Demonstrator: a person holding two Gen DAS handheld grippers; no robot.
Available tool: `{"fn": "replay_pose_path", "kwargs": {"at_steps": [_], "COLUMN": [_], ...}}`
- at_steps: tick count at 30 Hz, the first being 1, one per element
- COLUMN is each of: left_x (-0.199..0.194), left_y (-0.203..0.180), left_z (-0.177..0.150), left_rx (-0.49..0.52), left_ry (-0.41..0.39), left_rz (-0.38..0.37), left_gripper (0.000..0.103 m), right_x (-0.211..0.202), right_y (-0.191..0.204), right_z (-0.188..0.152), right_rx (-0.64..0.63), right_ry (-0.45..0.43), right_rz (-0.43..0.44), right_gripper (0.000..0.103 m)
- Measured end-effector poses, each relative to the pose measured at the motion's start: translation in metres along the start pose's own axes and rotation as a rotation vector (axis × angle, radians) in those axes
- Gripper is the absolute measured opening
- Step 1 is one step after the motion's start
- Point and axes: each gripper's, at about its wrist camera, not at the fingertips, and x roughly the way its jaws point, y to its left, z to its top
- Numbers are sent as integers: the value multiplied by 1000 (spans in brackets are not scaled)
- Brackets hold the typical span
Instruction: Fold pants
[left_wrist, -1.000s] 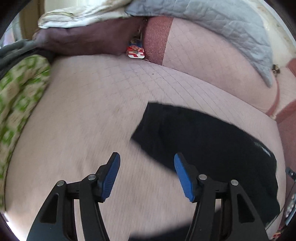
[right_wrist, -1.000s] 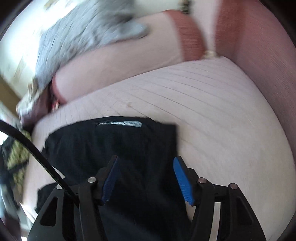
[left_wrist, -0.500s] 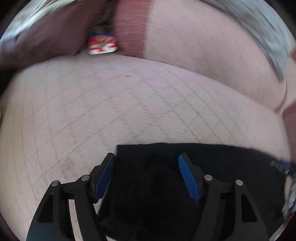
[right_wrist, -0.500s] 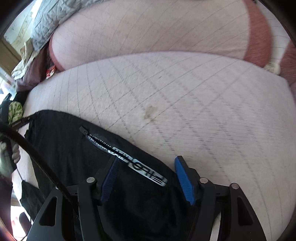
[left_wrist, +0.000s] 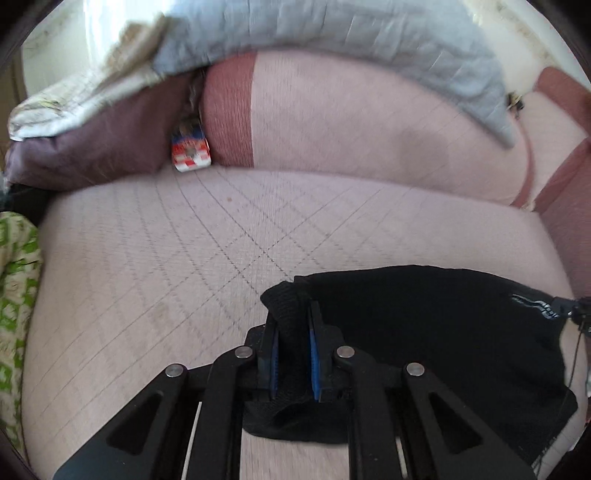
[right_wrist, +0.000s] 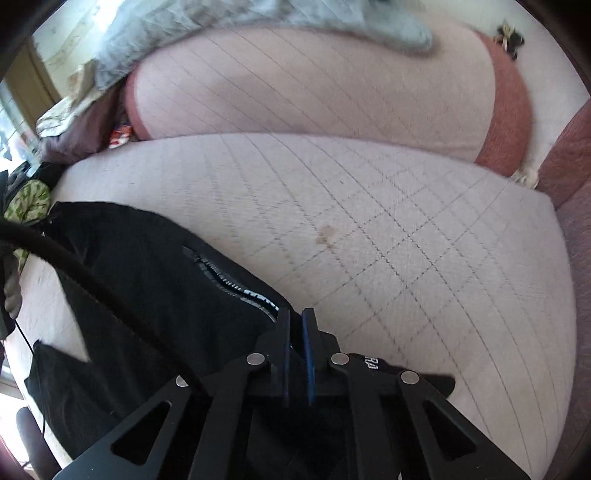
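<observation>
Below centre in both wrist views we see the black pants (left_wrist: 424, 339) lying on the quilted pale-pink seat cushion (left_wrist: 166, 280) of a sofa, bunched toward the lower edge of each frame. We find the left gripper (left_wrist: 293, 325) clamped tight on a raised fold at the pants' left corner, its blue pads pressed against the cloth from both sides. We find the right gripper (right_wrist: 294, 325) likewise pinched shut on the pants' edge just beside the zipper pocket (right_wrist: 236, 284), with only a thin layer of fabric between the pads. Above the garment's far edge, through the middle of both frames, the seat cushion runs bare up to the back cushion (left_wrist: 369, 136). At the right of the frame the seat ends against a darker pink armrest (right_wrist: 576, 184). Along the upper edge a grey quilted blanket (left_wrist: 332, 40) drapes over the back cushion. In the upper left of the left wrist view sit a purple pillow (left_wrist: 92, 147) and a red-and-white packet (left_wrist: 190, 153) wedged in the cushion gap. A green-patterned cloth (left_wrist: 16, 295) borders the seat at the left edge. A black cable (right_wrist: 92, 280) crosses the pants in the lower left of the right wrist view.
</observation>
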Motion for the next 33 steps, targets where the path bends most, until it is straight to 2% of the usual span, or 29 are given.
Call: {"fn": "replay_pose_path", "kwargs": {"at_steps": [4,9,11,13,14,15,17,19,21,24,26,28,30,33], "left_x": [-62,-120,-129,-133,-134,-134,-137,-144,-156,-175,-182,-187,-192,-201], "left_y": [3,9,6,1,-1,-2,1,9,17,25,32,42,60,76], "left_z": [-30,-101,-133,-165,-183,-195,-219,-232,-237,-243,-248,-252,-257,-263], "left_rx": [-28,-8,25,69,94,105,103,77,40,22,15,-16,-89,-173], "left_ry": [-84,-151,-143,-100,-76,-59,-15,1,-1,-21,-24,-21,-21,-31], "left_rz": [-14,7,10,16,38,50,48,43,23,44,90,137,151,128], "left_gripper": [12,13,14,14,15,16,18,21,27,38,40,40,40,40], "right_x": [-46,-82,-89,-87,-84,-82,-76,-84,-95,-113,-123,-129,-130,-120], "right_y": [21,42,41,38,36,35,28,19,16,11,5,1,-4,-17], "right_z": [-27,-89,-126,-164,-181,-197,-230,-247,-250,-246,-241,-239,-237,-233], "right_rx": [-22,1,32,69,83,94,133,181,205,228,270,299,348,471], "right_ry": [-39,-52,-32,14,39,62,110,82,75,31,-5,-43,-64,-76], "right_rz": [14,50,69,93,92,79,64,99,78,66,82,96,105,164], "right_gripper": [6,6,6,6,6,1,1,1,2,4,14,41,55,55]}}
